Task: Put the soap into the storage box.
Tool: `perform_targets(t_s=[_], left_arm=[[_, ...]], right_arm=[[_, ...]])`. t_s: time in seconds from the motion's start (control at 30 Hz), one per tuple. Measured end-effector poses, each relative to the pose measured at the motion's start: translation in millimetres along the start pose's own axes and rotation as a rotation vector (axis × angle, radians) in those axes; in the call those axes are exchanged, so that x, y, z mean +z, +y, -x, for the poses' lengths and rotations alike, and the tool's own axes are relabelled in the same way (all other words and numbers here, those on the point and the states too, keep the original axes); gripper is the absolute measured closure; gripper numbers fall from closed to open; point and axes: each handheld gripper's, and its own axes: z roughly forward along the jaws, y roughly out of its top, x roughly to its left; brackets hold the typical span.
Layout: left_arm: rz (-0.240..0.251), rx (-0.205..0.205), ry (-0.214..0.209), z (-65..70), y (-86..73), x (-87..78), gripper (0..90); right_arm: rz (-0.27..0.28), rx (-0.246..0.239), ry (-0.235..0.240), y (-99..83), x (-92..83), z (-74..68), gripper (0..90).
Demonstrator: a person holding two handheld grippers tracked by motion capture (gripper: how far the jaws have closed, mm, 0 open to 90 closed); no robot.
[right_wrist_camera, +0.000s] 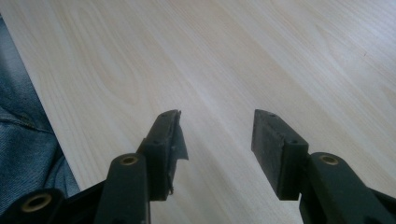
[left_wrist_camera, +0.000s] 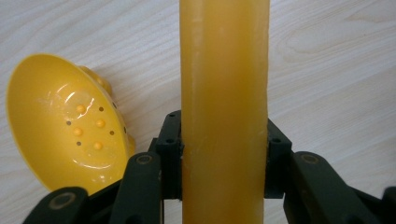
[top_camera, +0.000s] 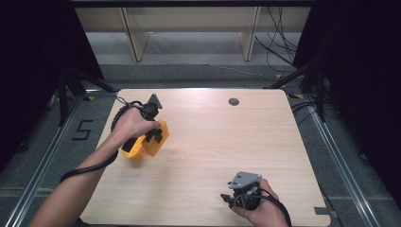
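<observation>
My left gripper (top_camera: 154, 135) is at the table's left side, shut on a thick yellow bar-shaped piece (top_camera: 160, 142). In the left gripper view that yellow piece (left_wrist_camera: 224, 70) runs straight up between the pads (left_wrist_camera: 172, 154), which press on both of its sides. Beside it lies a yellow bowl-shaped part with small holes (left_wrist_camera: 65, 121), seen in the high view as a darker yellow shape (top_camera: 132, 150) under the hand. Whether the two are joined I cannot tell. My right gripper (top_camera: 228, 199) rests near the front edge and is open (right_wrist_camera: 217, 126), with bare wood between its jaws.
The light wooden table (top_camera: 213, 142) has a round cable hole (top_camera: 233, 101) at the back. Blue denim (right_wrist_camera: 23, 140) lies past the table's edge in the right gripper view. Black stands and cables flank the table on the floor.
</observation>
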Motion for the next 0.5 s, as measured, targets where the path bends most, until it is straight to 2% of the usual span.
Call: perform_targets(t_s=[0.5], left_arm=[[0.004,-0.013,0.007,-8.7,-0.1,-4.0,60.5]], right_arm=[[-0.01,-0.003,0.008,0.1,0.0,0.2,52.2]])
